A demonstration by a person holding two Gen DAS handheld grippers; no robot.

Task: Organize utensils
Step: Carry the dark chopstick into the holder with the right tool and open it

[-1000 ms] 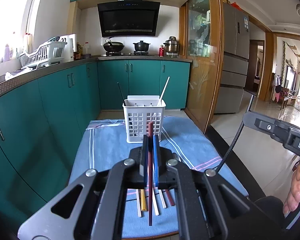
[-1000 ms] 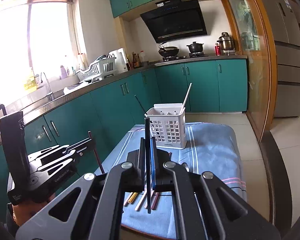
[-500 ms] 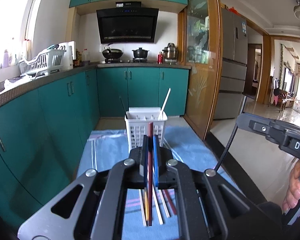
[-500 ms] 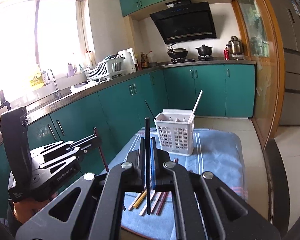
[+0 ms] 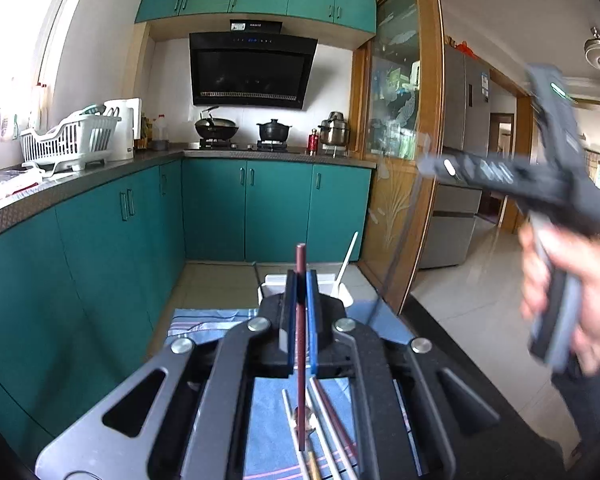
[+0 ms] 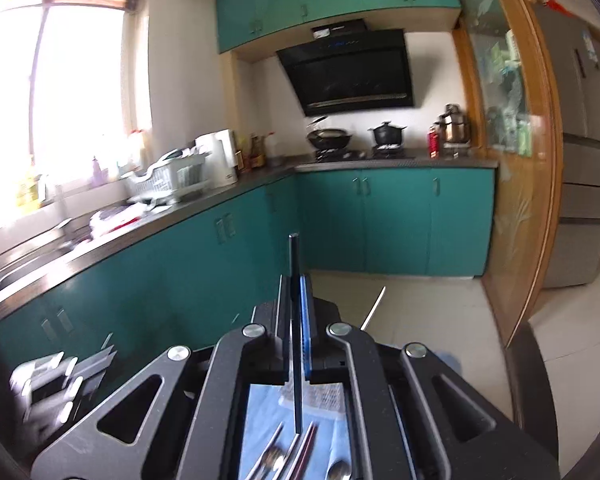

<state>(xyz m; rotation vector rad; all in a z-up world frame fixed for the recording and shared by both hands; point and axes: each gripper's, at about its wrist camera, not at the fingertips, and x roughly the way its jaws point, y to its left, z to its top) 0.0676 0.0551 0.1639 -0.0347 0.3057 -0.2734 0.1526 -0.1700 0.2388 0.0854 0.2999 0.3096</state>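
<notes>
A white slotted plastic utensil basket (image 5: 342, 298) stands on the blue striped cloth (image 5: 198, 320) covering the surface, mostly hidden behind the left gripper (image 5: 300, 316); one white chopstick (image 5: 347, 258) and one thin dark stick (image 5: 256, 272) lean out of it. The left gripper is clamped on a single dark-red chopstick (image 5: 301, 344), held upright. The right gripper (image 6: 296, 328) is clamped on one black chopstick (image 6: 295, 320), also upright. Several loose chopsticks (image 5: 328, 420) and spoons (image 6: 274, 456) lie on the cloth below, too overlapped to count.
</notes>
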